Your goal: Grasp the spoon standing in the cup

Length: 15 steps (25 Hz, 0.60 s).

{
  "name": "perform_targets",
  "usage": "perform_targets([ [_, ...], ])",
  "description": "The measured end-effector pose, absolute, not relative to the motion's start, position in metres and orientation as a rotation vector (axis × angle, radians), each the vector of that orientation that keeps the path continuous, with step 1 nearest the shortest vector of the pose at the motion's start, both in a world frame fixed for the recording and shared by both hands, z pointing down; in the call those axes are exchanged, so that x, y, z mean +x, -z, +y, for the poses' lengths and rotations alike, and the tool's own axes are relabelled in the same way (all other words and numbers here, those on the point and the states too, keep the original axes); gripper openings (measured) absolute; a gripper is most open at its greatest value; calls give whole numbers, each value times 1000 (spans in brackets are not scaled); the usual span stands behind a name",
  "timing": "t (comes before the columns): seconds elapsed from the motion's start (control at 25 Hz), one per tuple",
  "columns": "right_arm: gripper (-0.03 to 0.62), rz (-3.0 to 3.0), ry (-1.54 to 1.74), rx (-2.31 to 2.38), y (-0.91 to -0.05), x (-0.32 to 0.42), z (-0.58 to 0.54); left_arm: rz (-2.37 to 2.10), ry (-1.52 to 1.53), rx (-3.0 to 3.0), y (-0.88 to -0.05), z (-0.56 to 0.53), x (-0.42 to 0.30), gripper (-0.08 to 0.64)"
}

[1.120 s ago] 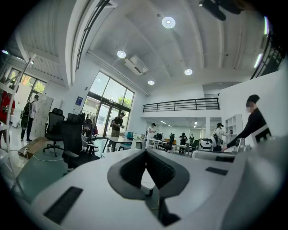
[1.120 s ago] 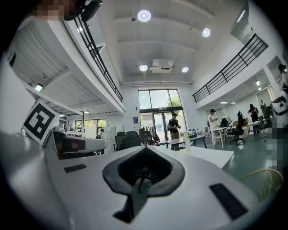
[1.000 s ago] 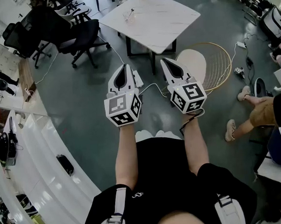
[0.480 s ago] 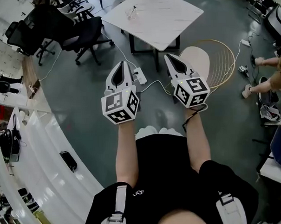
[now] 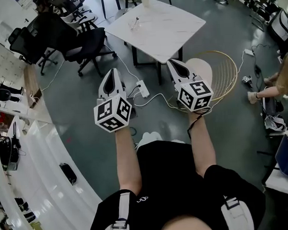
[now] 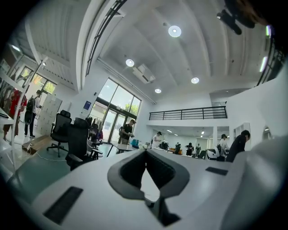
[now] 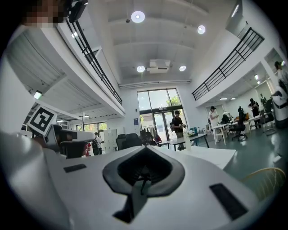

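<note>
The person stands on a grey-green floor (image 5: 72, 101) with both arms stretched forward and a pair of tongs in each hand, both held level over the floor and pointing toward a white marble-patterned surface (image 5: 168, 20) a little way ahead. The left tongs (image 5: 109, 71) are closed: in the left gripper view (image 6: 145, 152) the dark pads meet at their tips. The right tongs (image 5: 173, 63) are closed as well, and in the right gripper view (image 7: 145, 149) their pads come together in one point. The two pairs are apart from each other, side by side. A small clear cup (image 5: 134, 26) sits on the surface near its left edge, with the thin spoon (image 5: 137, 20) standing in it and leaning to one side. Cup and spoon are well apart from both tongs, beyond their tips and nearer the line of the left pair. Black office chairs (image 5: 83, 41) stand left of the surface. A round gold wire chair (image 5: 223, 70) stands on the floor to its right, close behind the right tongs as seen from the head. A white power strip (image 5: 143, 89) with cables lies on the floor between the two pairs. At the right edge, another person's legs (image 5: 271, 82) come into view.
</note>
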State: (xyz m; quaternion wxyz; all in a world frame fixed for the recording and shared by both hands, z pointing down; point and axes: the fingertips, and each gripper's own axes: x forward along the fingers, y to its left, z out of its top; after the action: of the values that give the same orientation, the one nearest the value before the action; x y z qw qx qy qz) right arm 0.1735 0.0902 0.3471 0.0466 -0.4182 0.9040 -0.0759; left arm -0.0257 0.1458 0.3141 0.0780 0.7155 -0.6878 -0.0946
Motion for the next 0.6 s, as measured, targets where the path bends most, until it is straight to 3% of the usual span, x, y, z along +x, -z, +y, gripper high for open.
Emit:
perform_targets([
  [0.6, 6, 2697, 104, -1311, -321, 199, 29, -2034, 458, 2275, -278, 85, -9, 15],
])
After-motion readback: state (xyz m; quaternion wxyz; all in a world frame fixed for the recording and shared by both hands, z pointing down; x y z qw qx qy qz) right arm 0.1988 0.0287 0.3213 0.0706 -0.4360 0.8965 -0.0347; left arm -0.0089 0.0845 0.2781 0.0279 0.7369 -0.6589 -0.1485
